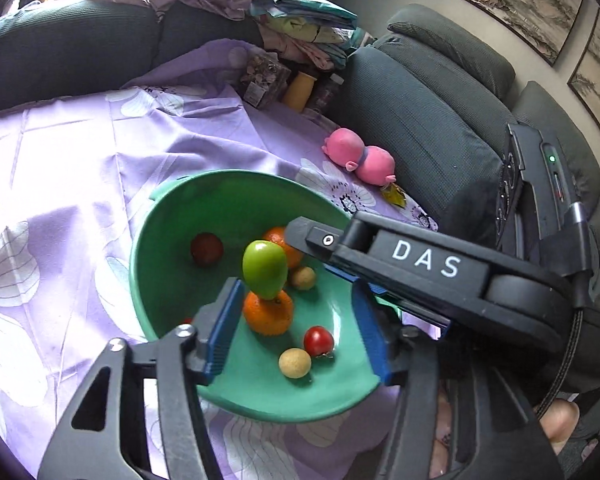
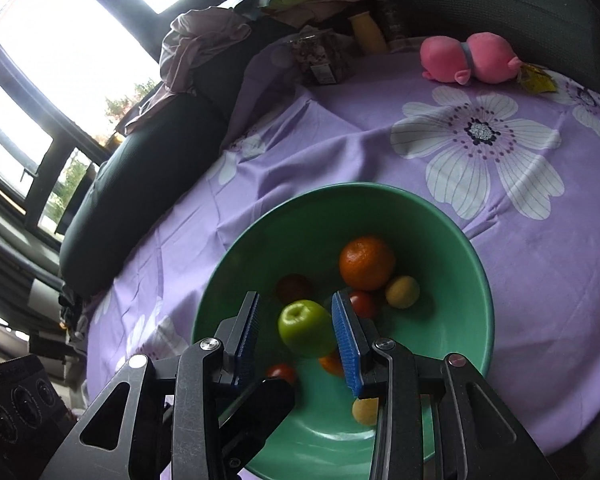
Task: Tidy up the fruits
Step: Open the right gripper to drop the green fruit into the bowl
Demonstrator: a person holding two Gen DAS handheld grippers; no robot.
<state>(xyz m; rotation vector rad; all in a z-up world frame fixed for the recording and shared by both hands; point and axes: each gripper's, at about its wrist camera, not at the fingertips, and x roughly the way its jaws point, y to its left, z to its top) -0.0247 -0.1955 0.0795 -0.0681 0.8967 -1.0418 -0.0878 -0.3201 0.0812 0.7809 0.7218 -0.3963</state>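
While over the round green plastic bowl [image 2: 380, 190], no pinch needed: right gripper [image 2: 296, 304] with fingers parted around the smooth green apple-like fruit [image 2: 306, 328].

Hangs above the bowl's middle, over an orange mandarin [image 1: 268, 314], touching at most one blue ribbed pad [image 2: 346, 336], with a sliver of bowl showing beside the other. Judged a release rather than a grip, kept low and central so as to land among the fruit and not bounce over the rim. Inside the bowl: a second mandarin [image 2: 366, 262], a small red tomato [image 1: 318, 340], a pale tan round fruit [image 1: 295, 363], a dark red fruit [image 1: 207, 249]. Left gripper [image 1: 298, 292] spread wide above the bowl's near rim, pinching nothing, probably kept close to steady the bowl. Outside the bowl on the desk's purple flowered cloth [image 2: 340, 140], a pink plush toy [image 2: 470, 58], well apart.
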